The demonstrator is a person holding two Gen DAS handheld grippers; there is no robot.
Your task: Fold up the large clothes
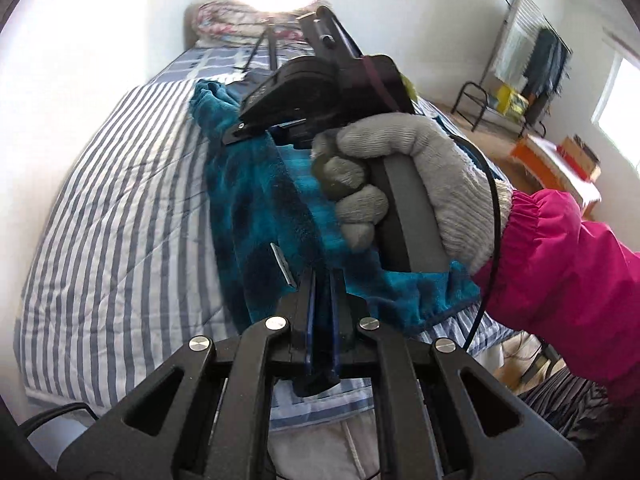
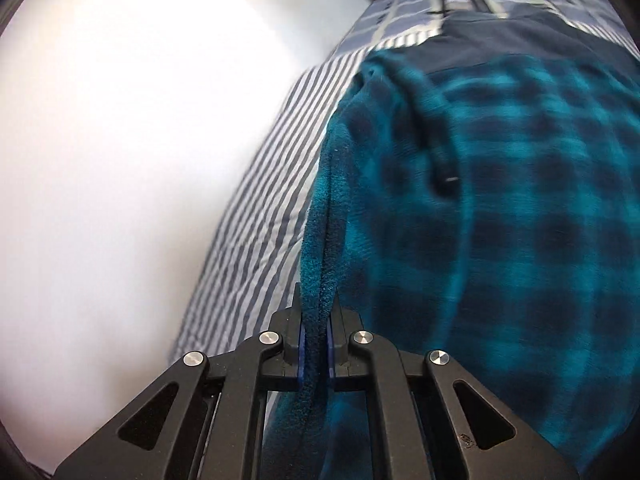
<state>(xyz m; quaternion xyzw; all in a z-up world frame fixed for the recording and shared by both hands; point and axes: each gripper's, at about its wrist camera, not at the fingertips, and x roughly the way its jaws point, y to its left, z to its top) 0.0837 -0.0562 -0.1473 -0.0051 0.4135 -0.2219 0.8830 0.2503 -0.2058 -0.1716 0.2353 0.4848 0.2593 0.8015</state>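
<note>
A teal and dark blue plaid fleece garment (image 1: pixel 264 216) lies along the striped bed (image 1: pixel 104 216). My left gripper (image 1: pixel 322 280) is shut on its near edge, with fabric pinched between the blue pads. My right gripper (image 2: pixel 318 304) is shut on a folded edge of the same garment (image 2: pixel 500 208), which fills the right of that view. In the left wrist view the right gripper (image 1: pixel 240 130) is held by a grey-gloved hand (image 1: pixel 400 168) above the garment, further up the bed.
A white wall (image 2: pixel 120 140) runs along the bed's left side. A tripod (image 1: pixel 268 46) and a floral pillow (image 1: pixel 224 20) stand at the far end. A clothes rack (image 1: pixel 528 64) and an orange box (image 1: pixel 560 160) stand at the right.
</note>
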